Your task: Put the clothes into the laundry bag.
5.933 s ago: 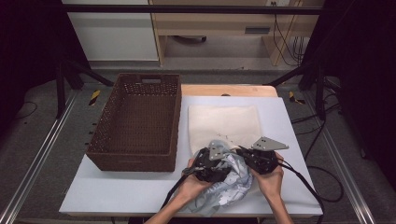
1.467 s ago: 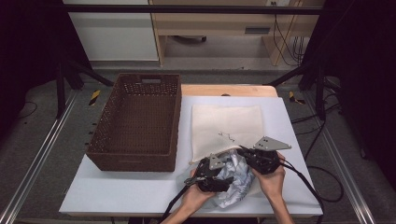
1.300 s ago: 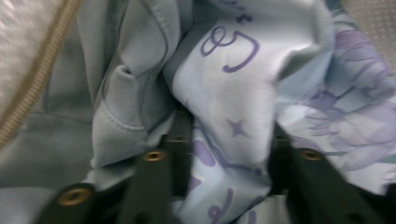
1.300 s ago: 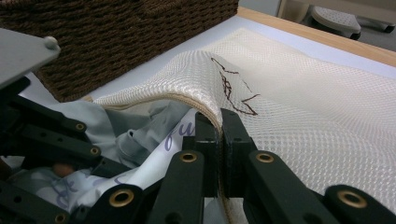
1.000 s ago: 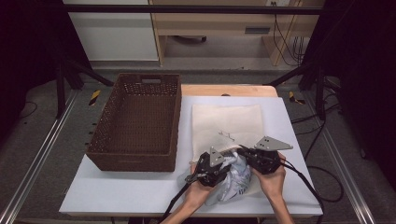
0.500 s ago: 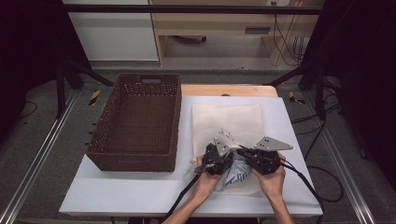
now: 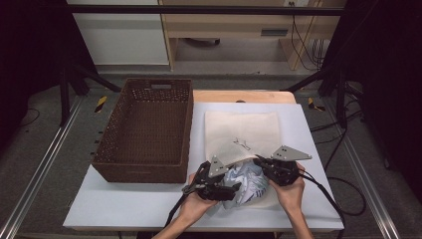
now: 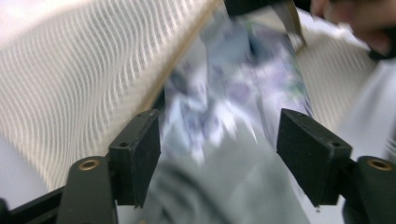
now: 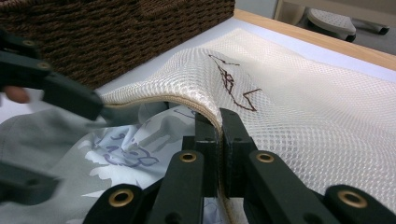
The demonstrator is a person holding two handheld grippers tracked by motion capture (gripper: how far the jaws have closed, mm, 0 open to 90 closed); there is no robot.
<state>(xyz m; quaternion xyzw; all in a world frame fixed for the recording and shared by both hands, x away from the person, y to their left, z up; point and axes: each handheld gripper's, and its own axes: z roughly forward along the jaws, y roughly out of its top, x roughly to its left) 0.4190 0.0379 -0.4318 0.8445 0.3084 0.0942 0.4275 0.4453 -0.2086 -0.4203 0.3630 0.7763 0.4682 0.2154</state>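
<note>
A cream mesh bag (image 7: 242, 132) lies flat on the white table. My right gripper (image 7: 260, 163) is shut on the bag's near rim (image 9: 187, 100) and lifts it, so the mouth gapes. A crumpled grey and white printed garment (image 7: 244, 183) sits partly inside that mouth. In the right gripper view the garment (image 9: 121, 149) lies under the raised rim. My left gripper (image 7: 235, 188) is just in front of the garment, and its jaws have just been opening. In the left gripper view the garment (image 8: 233, 98) lies between the wide-apart pads (image 8: 140, 151), which do not press on it.
A brown wicker basket (image 7: 144, 162) stands left of the bag, close to the left hand. Cables trail from both grippers toward the table's near edge. The wooden table edge (image 7: 239, 95) runs beyond the bag.
The left gripper pushed the garment toward the bag's mouth, then opened and drew back toward the person. More of the garment now lies under the lifted rim. The right gripper kept still.
</note>
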